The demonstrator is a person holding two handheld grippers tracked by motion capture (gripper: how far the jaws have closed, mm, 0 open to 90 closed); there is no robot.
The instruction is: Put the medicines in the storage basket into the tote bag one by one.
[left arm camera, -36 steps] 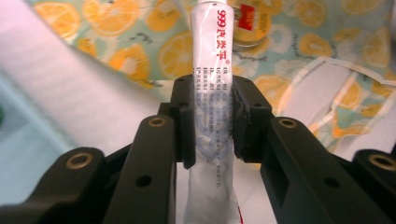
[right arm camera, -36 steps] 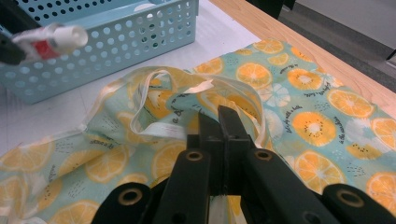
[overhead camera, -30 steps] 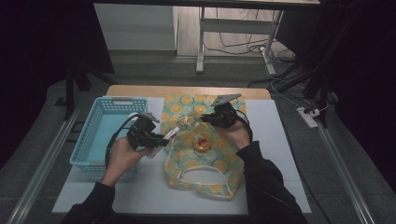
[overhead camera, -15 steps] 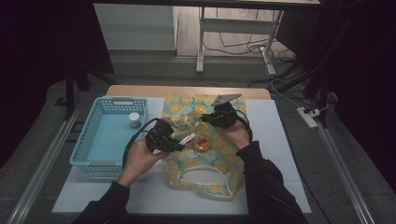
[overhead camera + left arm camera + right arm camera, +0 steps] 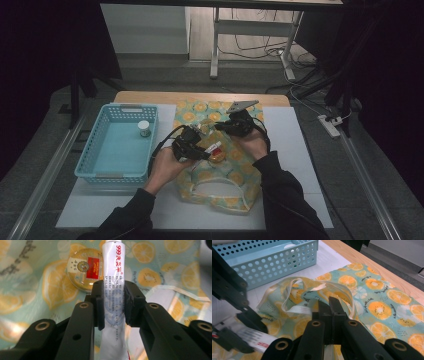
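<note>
Your left gripper is clamped on the white printed ointment tube, held just above the small round gold tin lying on the orange-patterned fabric bag. Your right gripper pinches the bag's fabric; beyond, the pale blue perforated plastic basket sits on the counter.

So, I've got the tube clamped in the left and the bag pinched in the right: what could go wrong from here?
1. The left gripper clamps the white tube at mid-body, so a harder squeeze might press its contents out.
2. The round tin lies loose on the orange-print bag right beside the tube, so a careless sweep could knock it away.
3. The right gripper pinches only a thin fold of the bag near its strap, so the cloth may slip free.
</note>
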